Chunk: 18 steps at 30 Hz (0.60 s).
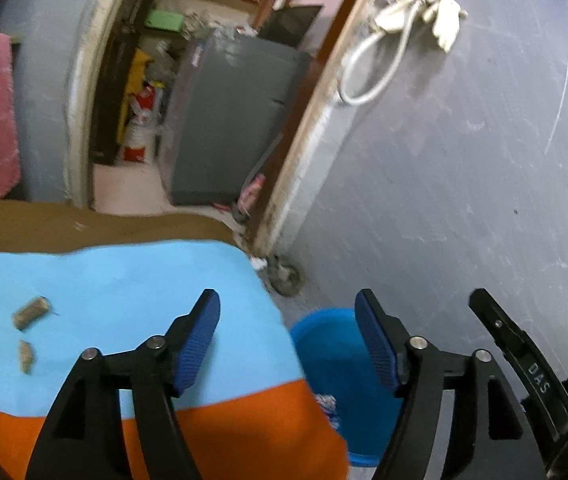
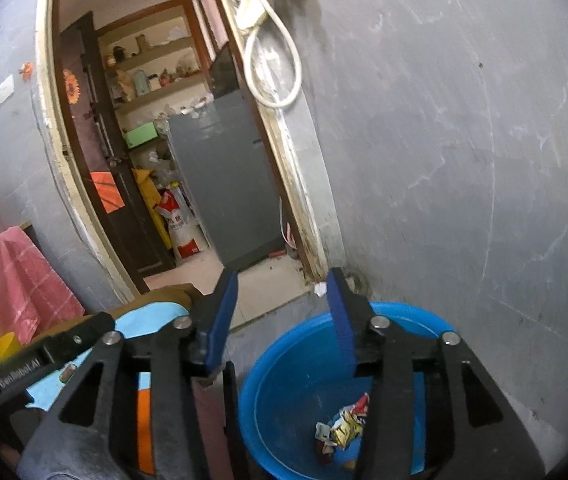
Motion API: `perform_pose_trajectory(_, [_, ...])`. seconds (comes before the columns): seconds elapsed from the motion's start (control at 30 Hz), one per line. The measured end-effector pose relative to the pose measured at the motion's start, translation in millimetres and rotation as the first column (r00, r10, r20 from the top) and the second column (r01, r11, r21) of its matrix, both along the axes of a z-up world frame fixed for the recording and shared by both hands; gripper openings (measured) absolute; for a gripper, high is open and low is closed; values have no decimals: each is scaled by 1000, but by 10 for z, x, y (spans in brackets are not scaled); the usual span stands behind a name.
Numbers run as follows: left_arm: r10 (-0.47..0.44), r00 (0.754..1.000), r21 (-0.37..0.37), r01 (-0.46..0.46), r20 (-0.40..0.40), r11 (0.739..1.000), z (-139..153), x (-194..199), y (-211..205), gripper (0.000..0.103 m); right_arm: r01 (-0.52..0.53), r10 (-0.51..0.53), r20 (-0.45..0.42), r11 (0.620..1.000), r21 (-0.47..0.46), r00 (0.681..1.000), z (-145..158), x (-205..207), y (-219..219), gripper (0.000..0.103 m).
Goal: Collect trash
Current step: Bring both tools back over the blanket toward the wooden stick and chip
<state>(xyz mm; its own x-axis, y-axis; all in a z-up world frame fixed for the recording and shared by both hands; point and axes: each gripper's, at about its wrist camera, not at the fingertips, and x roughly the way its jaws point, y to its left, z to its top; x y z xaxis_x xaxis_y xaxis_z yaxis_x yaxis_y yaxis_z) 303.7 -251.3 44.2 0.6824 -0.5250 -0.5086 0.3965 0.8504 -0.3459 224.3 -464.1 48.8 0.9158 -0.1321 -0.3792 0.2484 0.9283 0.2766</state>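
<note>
Hovering both grippers with jaws spread, nothing held: right gripper (image 2: pixel 284 312) over the blue tub (image 2: pixel 423 322), wrappers (image 2: pixel 343 426) inside. Remaining brown scraps (image 1: pixel 31 311) lie on the counter's blue cloth (image 1: pixel 124 280), left of the tub; left gripper (image 1: pixel 287 320) nearer, long axes diagonal.

Glossy, smooth blue plastic tub (image 2: pixel 295 364); crinkled, shiny foil wrappers (image 2: pixel 343 426) inside. Matt light-blue and orange cloth (image 1: pixel 124 280). Ribbed blue rubbery pads (image 1: pixel 200 344), matt black plastic fingers. Rough, scuffed grey plaster wall (image 2: pixel 443 140).
</note>
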Motion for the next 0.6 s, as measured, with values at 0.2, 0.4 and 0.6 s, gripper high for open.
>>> perform_pose_trajectory(0.2, [108, 987, 5, -109, 115, 994, 207, -86, 420, 83, -40, 45, 100, 998, -51, 994, 136, -70, 232, 103])
perform_pose_trajectory(0.4, [210, 937, -3, -218, 278, 976, 375, -331, 831, 99, -71, 97, 221, 990, -122, 970, 255, -173, 520, 103])
perform_pose_trajectory(0.6, [269, 895, 24, -297, 357, 955, 387, -475, 1093, 101, -97, 142, 296, 982, -160, 945, 325, -236, 762, 103])
